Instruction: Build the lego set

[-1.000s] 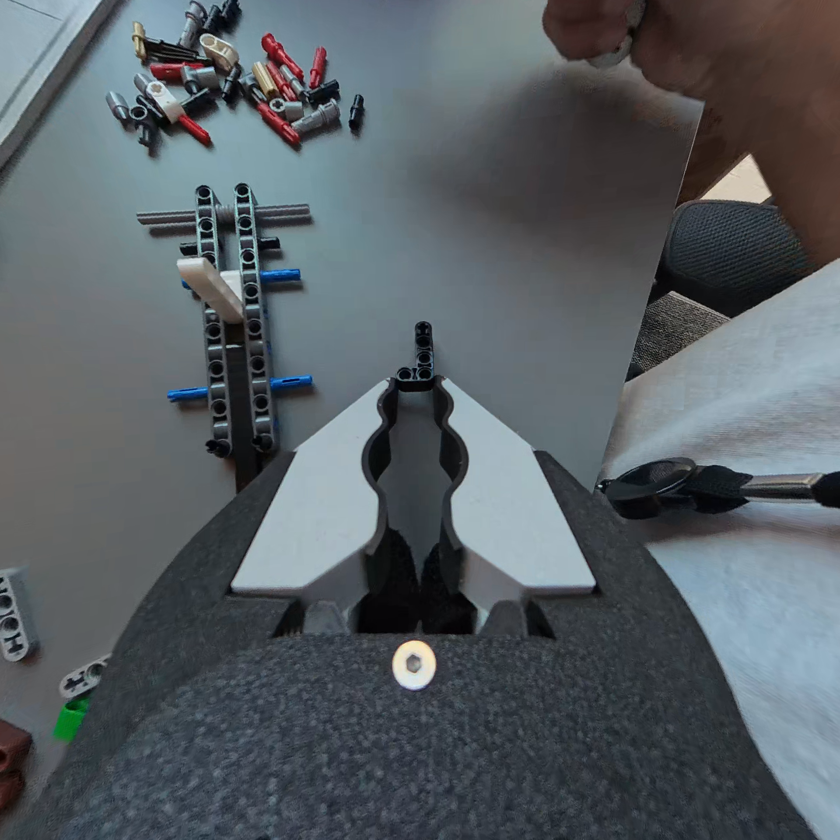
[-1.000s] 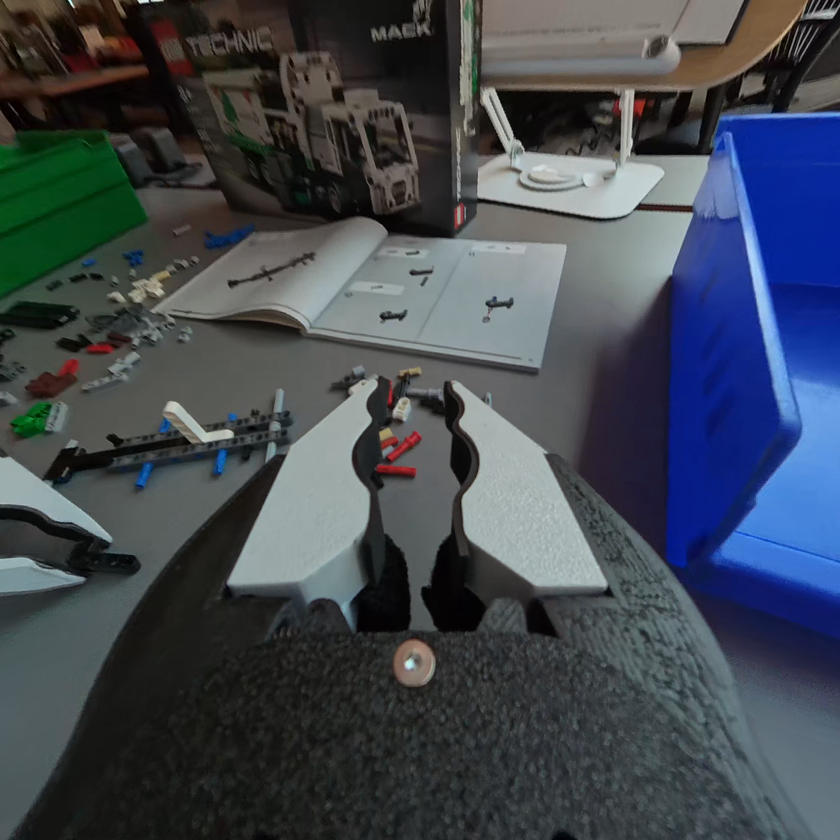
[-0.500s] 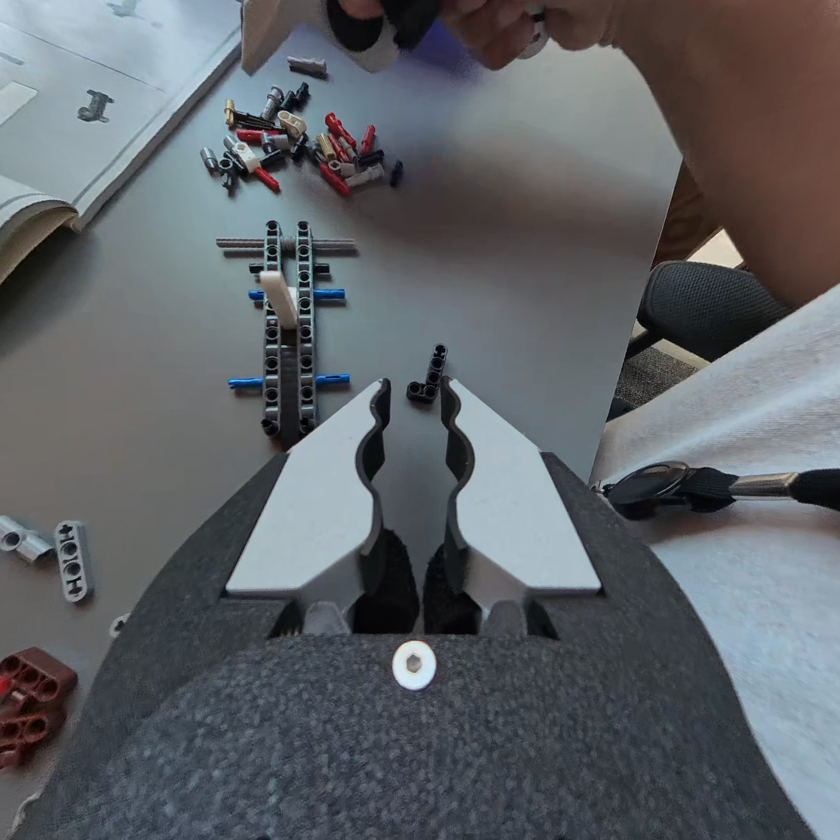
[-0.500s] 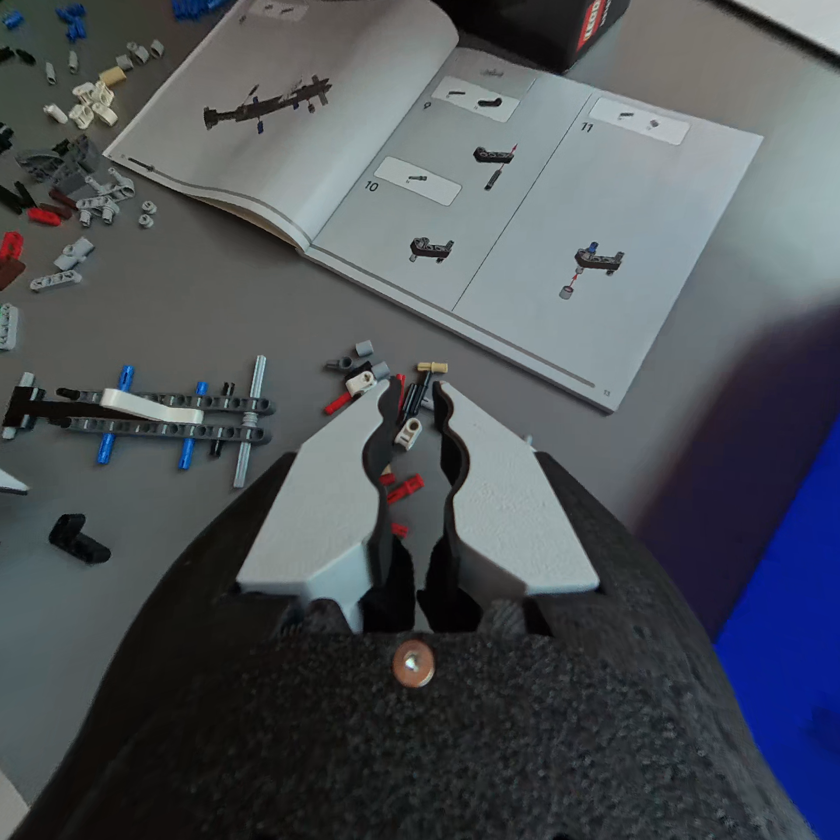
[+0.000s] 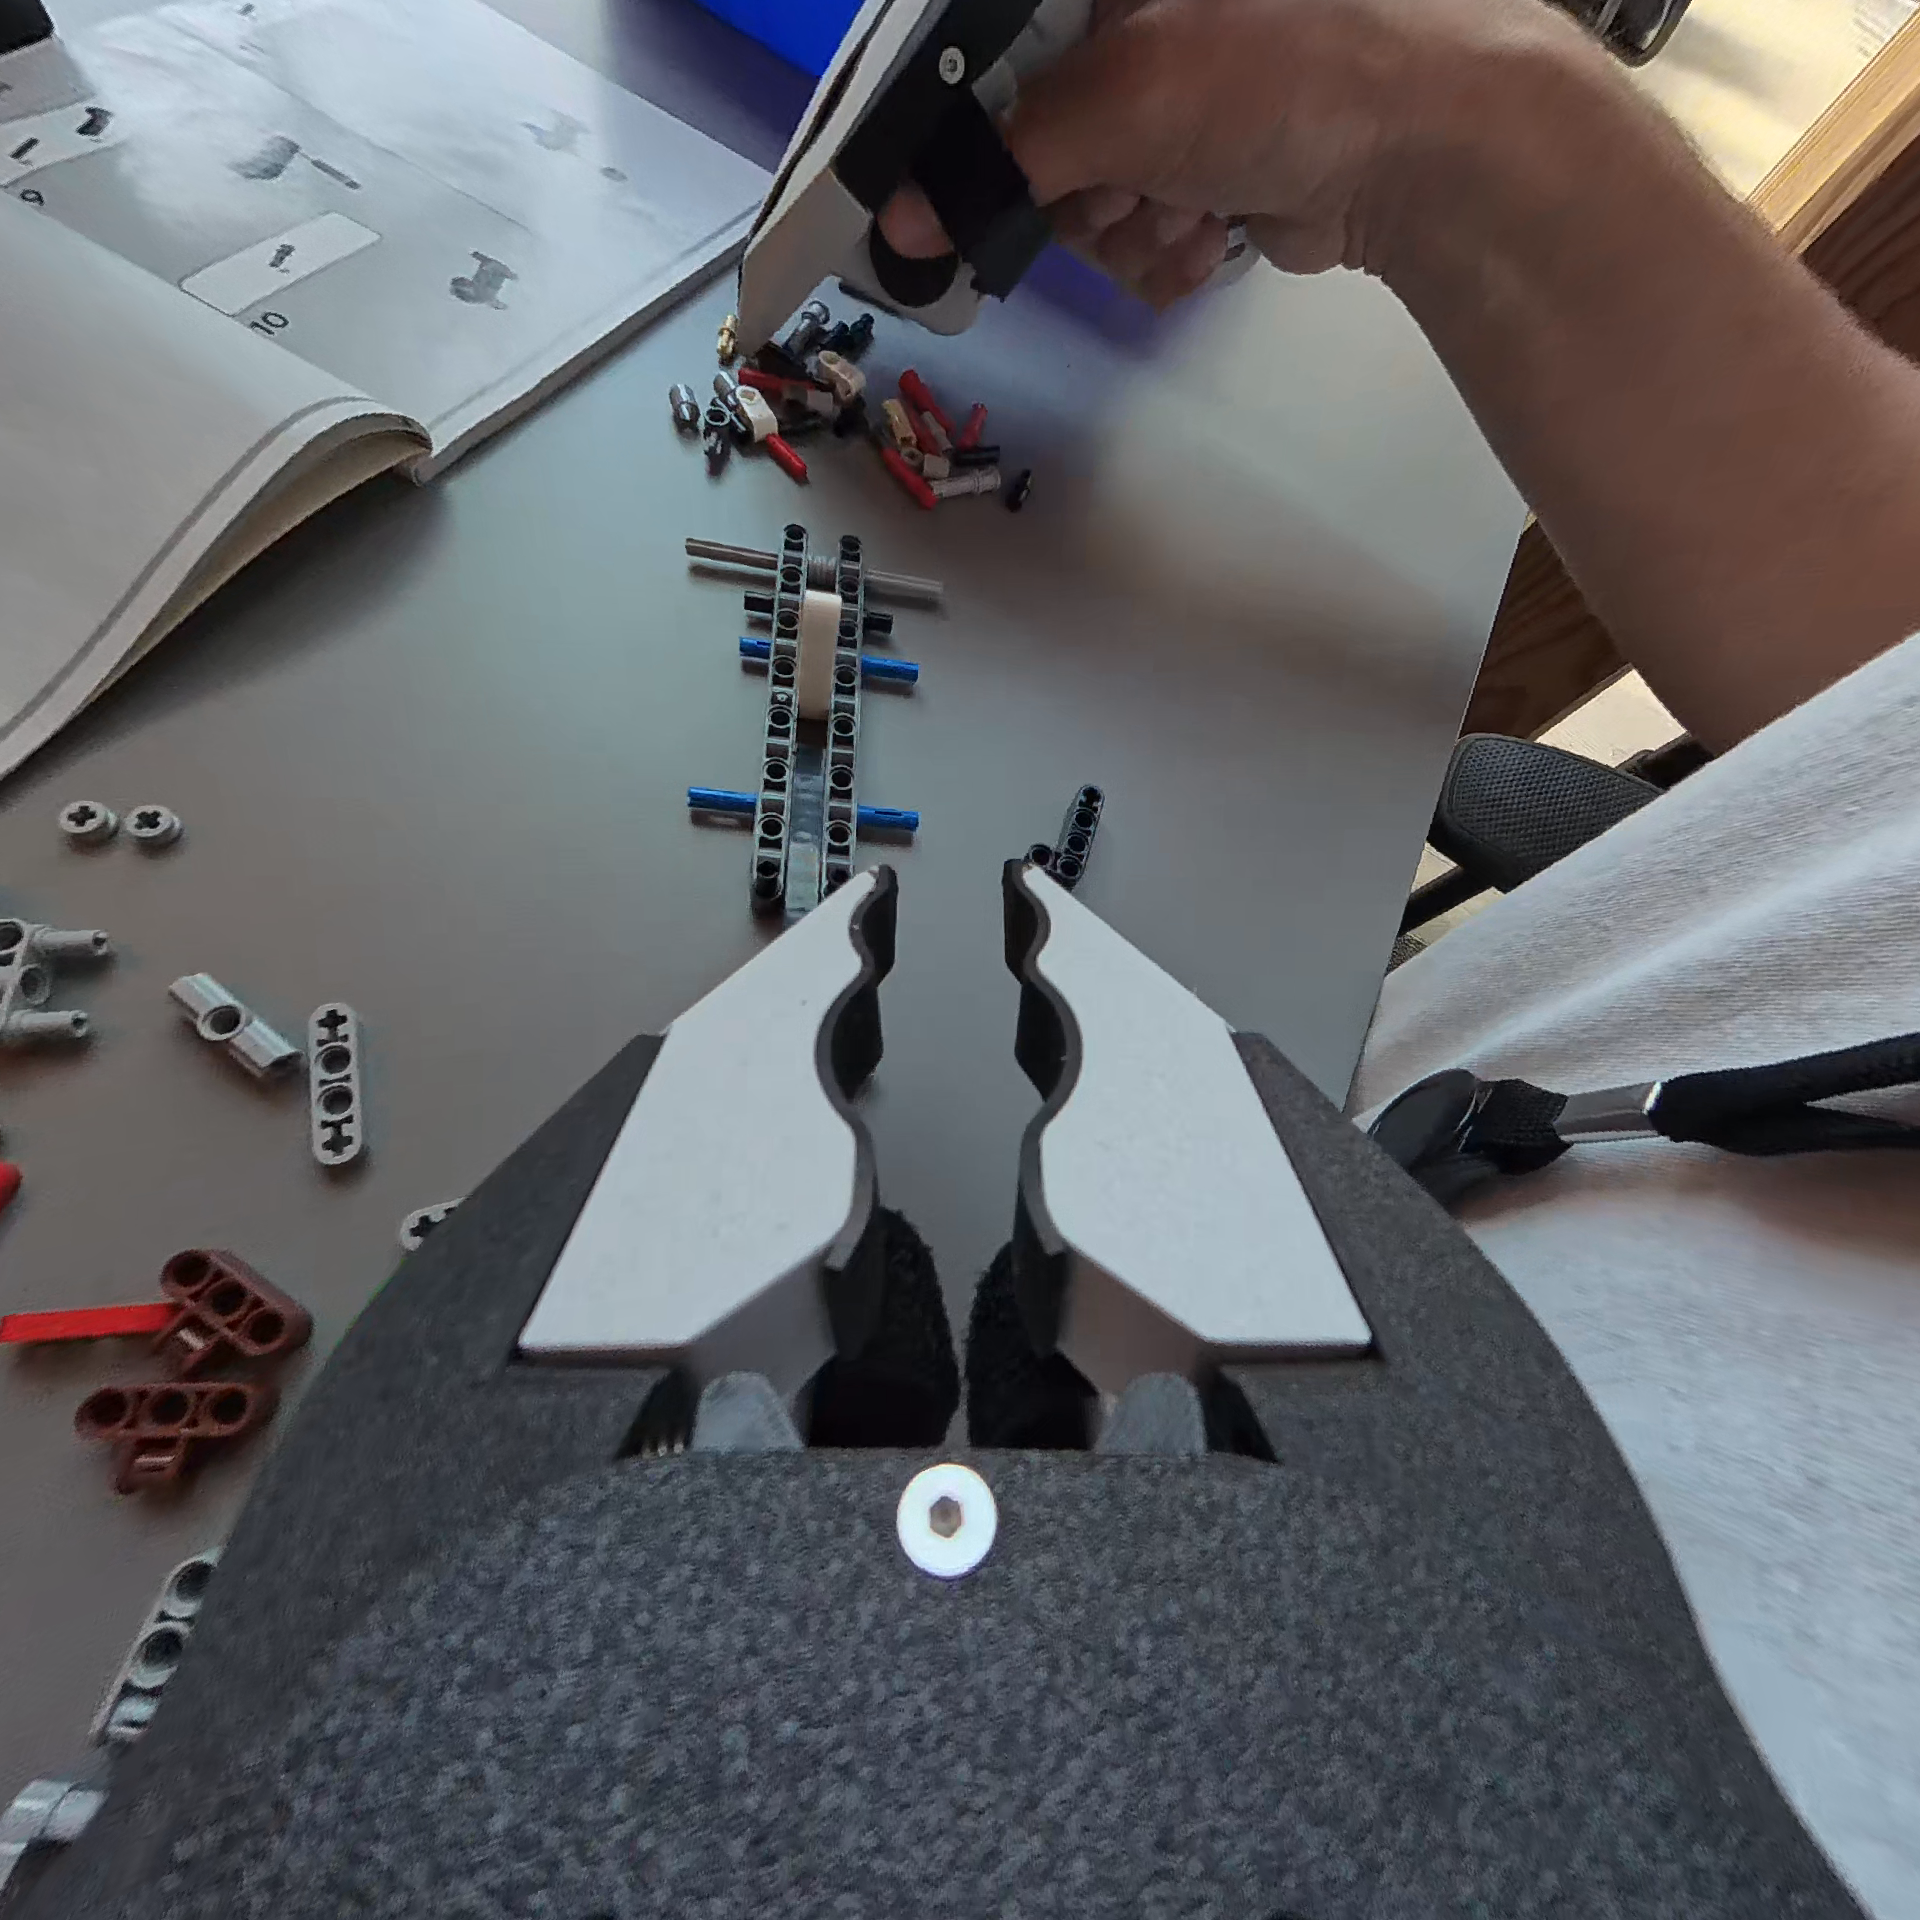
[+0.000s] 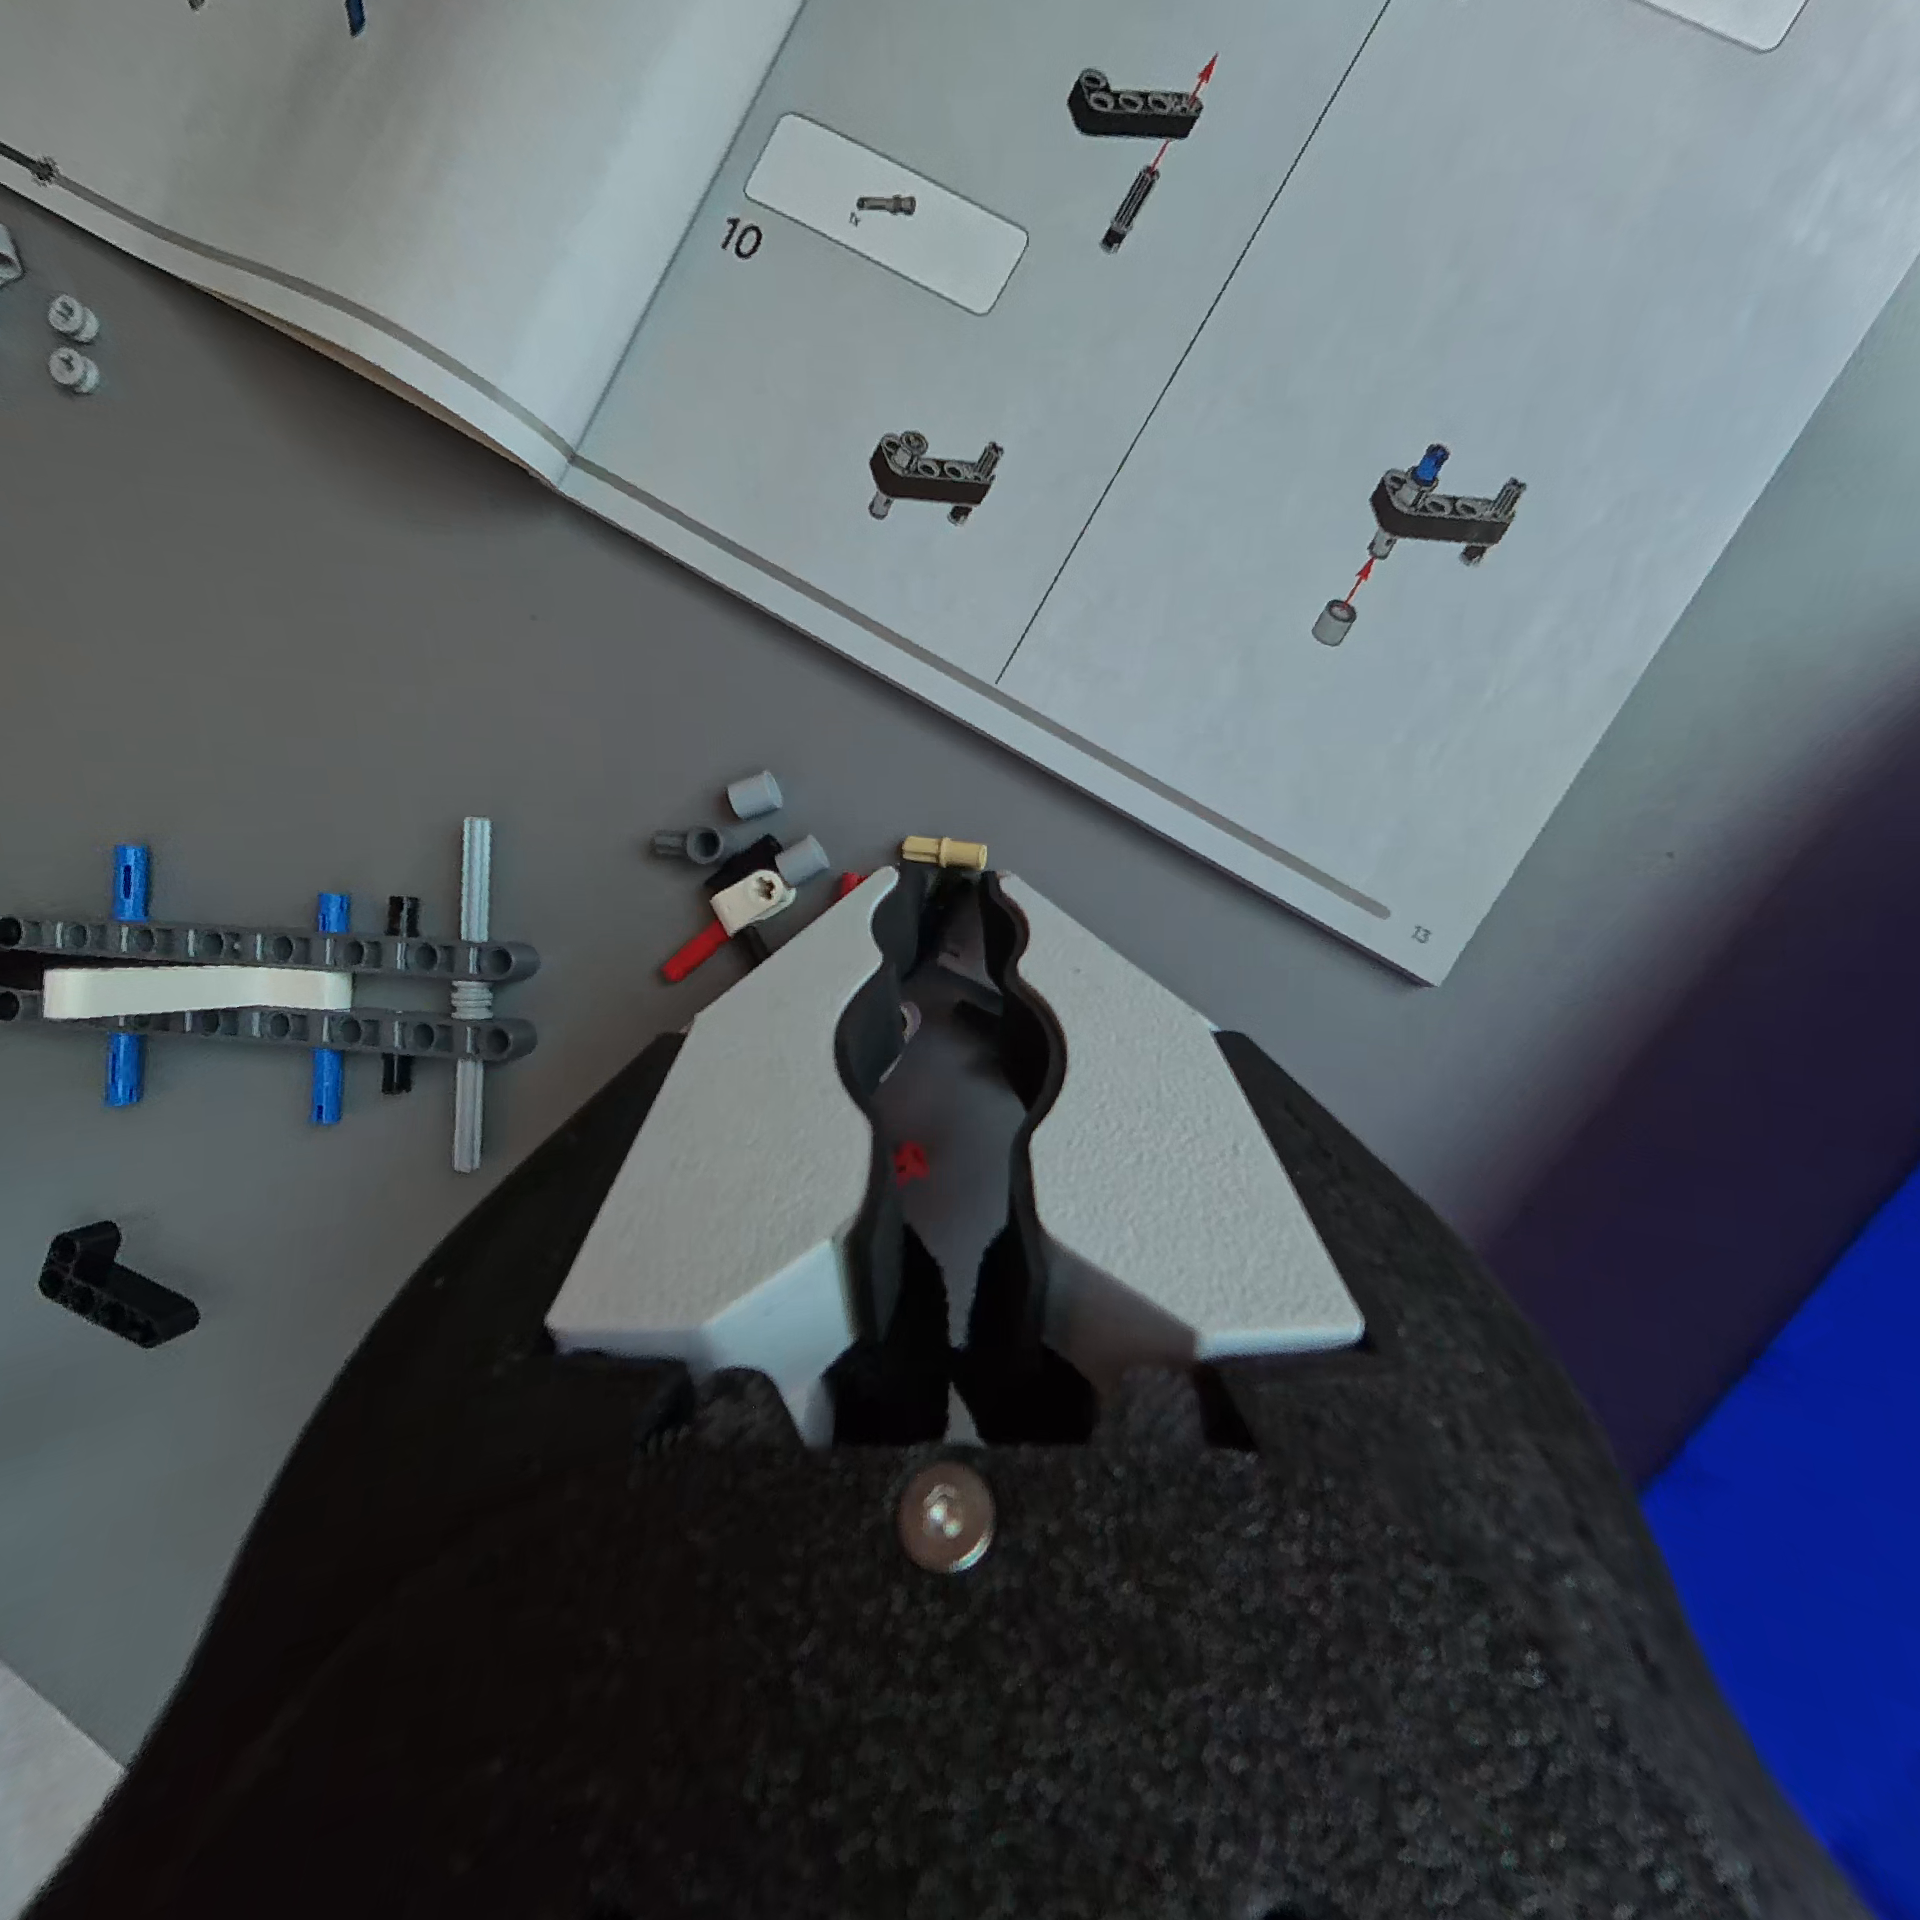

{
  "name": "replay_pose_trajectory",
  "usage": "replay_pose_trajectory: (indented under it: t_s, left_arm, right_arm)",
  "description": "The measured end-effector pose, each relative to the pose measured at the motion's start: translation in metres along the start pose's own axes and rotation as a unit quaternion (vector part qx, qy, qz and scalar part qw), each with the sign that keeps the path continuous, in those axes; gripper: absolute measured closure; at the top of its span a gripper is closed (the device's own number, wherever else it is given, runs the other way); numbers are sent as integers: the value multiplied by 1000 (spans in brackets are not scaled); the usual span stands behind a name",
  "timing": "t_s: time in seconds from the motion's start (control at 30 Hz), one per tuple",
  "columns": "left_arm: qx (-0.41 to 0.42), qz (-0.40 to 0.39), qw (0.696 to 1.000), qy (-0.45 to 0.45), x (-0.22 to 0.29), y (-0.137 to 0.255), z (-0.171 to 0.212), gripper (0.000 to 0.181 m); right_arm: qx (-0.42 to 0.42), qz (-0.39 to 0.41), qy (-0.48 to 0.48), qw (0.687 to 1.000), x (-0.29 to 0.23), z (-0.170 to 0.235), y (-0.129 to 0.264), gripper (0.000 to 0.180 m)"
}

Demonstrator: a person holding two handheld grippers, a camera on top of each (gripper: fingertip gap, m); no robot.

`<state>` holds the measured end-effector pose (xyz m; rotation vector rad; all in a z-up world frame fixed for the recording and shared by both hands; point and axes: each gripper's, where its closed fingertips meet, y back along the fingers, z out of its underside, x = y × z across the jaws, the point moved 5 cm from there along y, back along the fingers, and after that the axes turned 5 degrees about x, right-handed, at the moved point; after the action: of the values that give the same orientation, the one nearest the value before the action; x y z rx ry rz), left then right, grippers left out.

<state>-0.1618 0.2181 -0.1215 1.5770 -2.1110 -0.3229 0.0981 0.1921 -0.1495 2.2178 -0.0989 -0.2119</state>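
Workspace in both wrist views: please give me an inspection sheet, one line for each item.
Surface: grey table, matte, parts scattered on it.
Job's things: beam assembly with blue pins, lying flat; black L-shaped beam apart from it; open instruction booklet.
Clutter: pile of small pins; brown connectors; grey connectors at the left edge.
Grippers: left gripper open, empty; right gripper tips nearly closed at the pile, beside a tan pin; grasp unclear.
Cables: nothing seen.
Surroundings: blue bin; office chair.
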Motion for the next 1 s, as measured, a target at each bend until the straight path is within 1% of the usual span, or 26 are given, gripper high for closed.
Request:
replay_pose_trajectory:
  t_s: [0.03,0.07,0.23,0.33,0.4,0.47,0.53,0.63,0.73,0.8,0.87,1.0]
  left_arm:
    - [-2,1,1000,0,-1,0,1,161]
    - [-4,2,1000,-2,-2,1,2,161]
    - [-5,1,1000,-2,-3,2,2,162]
    - [4,-2,1000,5,-5,0,-3,163]
    - [16,-9,1000,14,-8,-4,-12,163]
    - [39,-20,999,28,-13,-9,-27,163]
    - [72,-22,996,50,-17,-15,-44,162]
    - [113,-14,990,79,-23,-24,-67,158]
    - [141,5,985,99,-23,-28,-77,159]
    - [170,34,979,110,-18,-23,-80,174]
    - [186,45,974,122,-15,-17,-79,175]
    - [182,50,973,132,-15,-12,-73,175]
  right_arm:
    - [-2,5,-1,1000,1,0,0,172]
    - [-3,11,-1,1000,2,1,0,175]
    - [13,18,4,1000,2,1,1,177]
    - [80,-3,-22,997,-1,-10,12,178]
    - [150,-45,-48,987,-9,-23,26,178]
    - [220,-109,-89,965,-24,-35,39,178]
    - [287,-192,-120,931,-48,-46,53,178]
    - [345,-296,-143,879,-92,-54,66,178]
    - [362,-359,-137,849,-132,-54,71,178]
    - [365,-356,-129,850,-145,-50,70,178]
    - [358,-356,-115,855,-156,-45,66,178]
    - [352,-371,-120,851,-161,-39,63,178]
